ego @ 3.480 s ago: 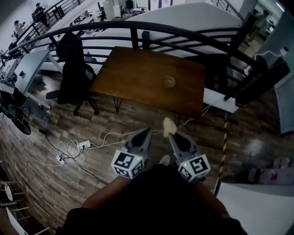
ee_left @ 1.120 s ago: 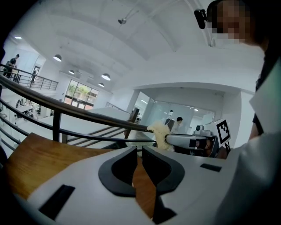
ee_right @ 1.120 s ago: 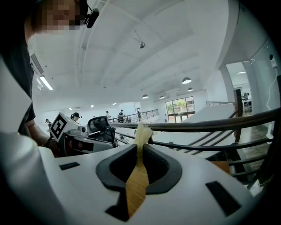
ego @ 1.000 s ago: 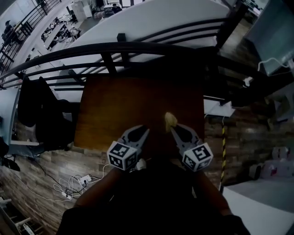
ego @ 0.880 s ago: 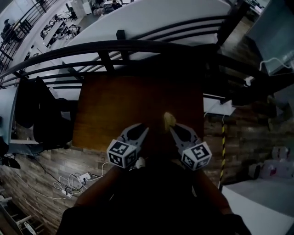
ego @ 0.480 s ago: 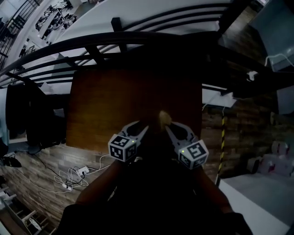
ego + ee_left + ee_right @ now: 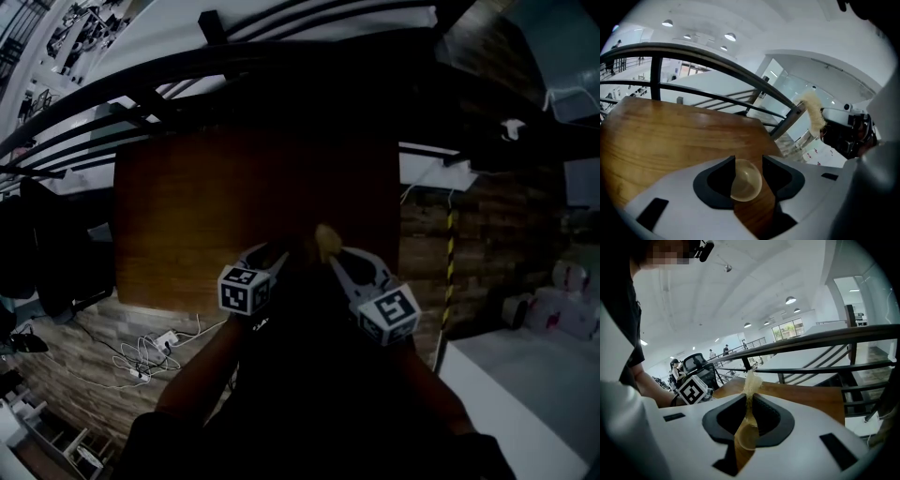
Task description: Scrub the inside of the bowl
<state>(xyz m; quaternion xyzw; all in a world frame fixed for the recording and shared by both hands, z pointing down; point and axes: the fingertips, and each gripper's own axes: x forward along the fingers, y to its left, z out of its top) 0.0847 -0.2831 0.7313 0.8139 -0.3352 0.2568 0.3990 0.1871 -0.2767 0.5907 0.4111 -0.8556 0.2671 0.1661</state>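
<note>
Low over the near part of the wooden table (image 7: pixel 670 136), the person held both grippers side by side, each pointing away from the body and downward. The left gripper (image 7: pixel 749 160) had its jaws standing wide apart. They had just been opening, and neither pad pressed on anything. In that gripper's own view the bowl (image 7: pixel 746 180) showed through the gap between them. It was small, round and pale, and it sat on the table just beyond the jaw tips. Whether a tip touched its rim could not be told.

The right gripper (image 7: pixel 750 398) had its jaws closed together on a scrubber (image 7: pixel 751 380), a thin, pale yellow, fibrous piece. Its frayed end stuck out past the tips. Seen from the left gripper view, the scrubber hung above the table, apart from the bowl. From the head view it was a light spot over the table between the two grippers. That view was too dark to show the bowl.

In the right gripper view the left gripper's marker cube (image 7: pixel 693 389) and the person's forearm (image 7: pixel 651 385) lay over the table's near side. A dark metal railing (image 7: pixel 656 77) ran past the table's far edge. Loose white cables (image 7: pixel 141 361) lay on the brick-patterned floor beside the table.
</note>
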